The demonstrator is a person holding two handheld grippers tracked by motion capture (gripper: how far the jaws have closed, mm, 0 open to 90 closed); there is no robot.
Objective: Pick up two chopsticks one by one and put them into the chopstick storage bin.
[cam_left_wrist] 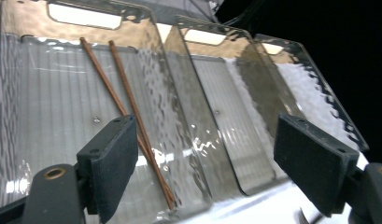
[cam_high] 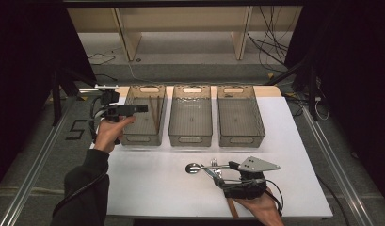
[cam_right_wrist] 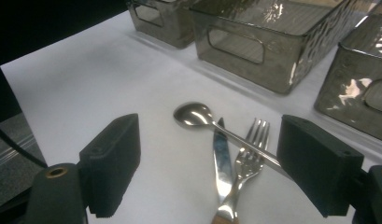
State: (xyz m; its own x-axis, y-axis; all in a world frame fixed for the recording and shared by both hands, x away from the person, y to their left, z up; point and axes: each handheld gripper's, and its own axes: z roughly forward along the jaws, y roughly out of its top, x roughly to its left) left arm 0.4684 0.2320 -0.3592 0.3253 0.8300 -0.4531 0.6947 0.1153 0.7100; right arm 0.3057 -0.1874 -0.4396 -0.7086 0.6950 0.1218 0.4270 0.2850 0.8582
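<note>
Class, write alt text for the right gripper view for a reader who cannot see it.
A spoon, knife and fork lie overlapping on a white table, the spoon's handle across the other two. They sit between the open black jaws of the right hand-held gripper. Clear smoky bins stand behind.

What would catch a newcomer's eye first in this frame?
Three clear plastic bins stand in a row at the far side of the white table; the leftmost holds a pair of wooden chopsticks leaning against its wall. Near the front edge, a spoon, knife and fork lie crossed in a small pile. The right gripper hangs open over them, and the left gripper is open above the leftmost bin.
</note>
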